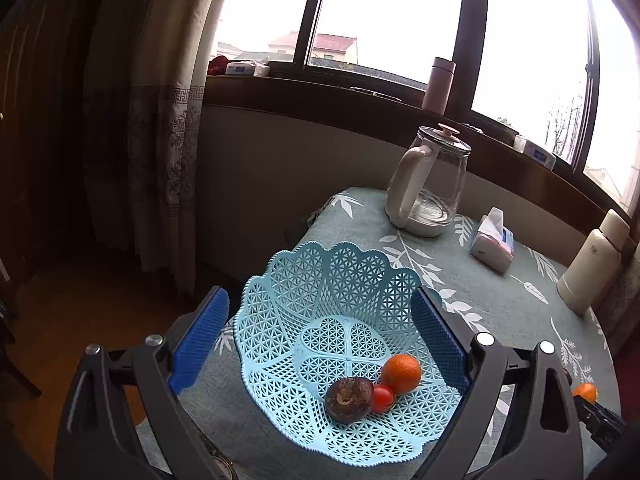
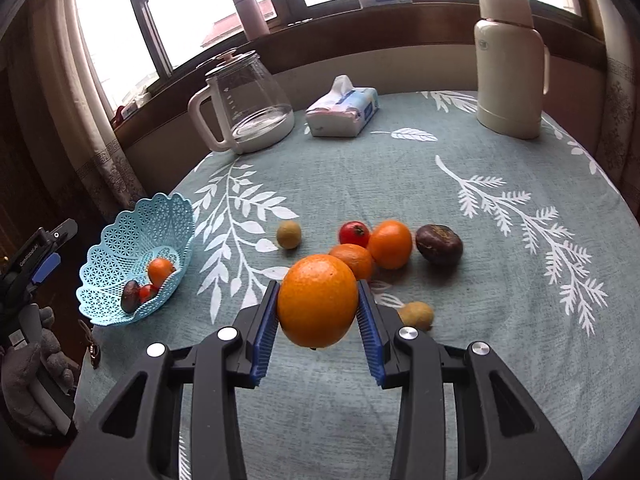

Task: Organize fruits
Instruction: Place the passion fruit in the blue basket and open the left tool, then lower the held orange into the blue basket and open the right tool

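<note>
Fruits lay in two groups on the desk, which wore a grey-green cloth with white leaves. One large orange sat clamped between the blue pads of the right hand-held gripper, lifted clear of the cloth. Just beyond that gripper's fingertips rested two smaller oranges, a red tomato and a dark brown fruit; a small yellow-green fruit lay ahead to its left, and another yellowish one just beside its right finger. Far to its left, at the desk edge, stood the pale blue lattice basket. The left hand-held gripper hovered over that basket with its fingers spread wide apart, empty. Between them, inside the basket, lay a small orange, a little tomato and a brown fruit, all touching
</note>
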### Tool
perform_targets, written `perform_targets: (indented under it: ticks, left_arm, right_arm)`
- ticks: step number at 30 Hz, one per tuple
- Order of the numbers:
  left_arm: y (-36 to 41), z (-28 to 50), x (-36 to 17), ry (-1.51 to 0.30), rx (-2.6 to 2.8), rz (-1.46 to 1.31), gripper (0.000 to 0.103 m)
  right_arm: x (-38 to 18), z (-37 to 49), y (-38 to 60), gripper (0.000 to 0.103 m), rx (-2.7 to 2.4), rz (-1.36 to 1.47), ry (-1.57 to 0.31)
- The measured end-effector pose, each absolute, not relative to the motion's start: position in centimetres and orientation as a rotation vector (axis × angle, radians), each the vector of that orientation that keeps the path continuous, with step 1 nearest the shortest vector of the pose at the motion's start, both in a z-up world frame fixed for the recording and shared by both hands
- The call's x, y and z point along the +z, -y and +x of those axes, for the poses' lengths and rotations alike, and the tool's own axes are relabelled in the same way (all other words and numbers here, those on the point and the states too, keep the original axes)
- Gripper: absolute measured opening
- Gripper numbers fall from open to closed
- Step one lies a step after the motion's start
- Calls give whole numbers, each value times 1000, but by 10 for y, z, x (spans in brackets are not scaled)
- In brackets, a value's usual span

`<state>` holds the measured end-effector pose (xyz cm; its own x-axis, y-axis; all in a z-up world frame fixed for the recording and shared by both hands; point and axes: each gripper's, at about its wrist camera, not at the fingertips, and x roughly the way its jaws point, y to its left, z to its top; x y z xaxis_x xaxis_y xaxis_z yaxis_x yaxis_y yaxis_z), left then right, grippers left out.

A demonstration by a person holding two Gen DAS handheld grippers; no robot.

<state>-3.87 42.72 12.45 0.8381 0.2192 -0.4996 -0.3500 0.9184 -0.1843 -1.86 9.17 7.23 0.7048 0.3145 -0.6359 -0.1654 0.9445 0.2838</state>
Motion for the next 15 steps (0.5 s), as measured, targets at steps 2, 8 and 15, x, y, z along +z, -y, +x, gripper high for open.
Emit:
perform_targets:
  ticks: [2,8,15]
  left_arm:
    - [-429,-39,125,-494,306,-280,96]
    - [-434,-40,127,-494,301,-301,96]
    - [-434,-40,126,-496,292,-306,96]
  right_arm:
    - [76,-16,-109,38,313,204,-744]
    - [89,-11,-164,38,419,142,-728]
    - [98,1,-218,38,516,109,-720]
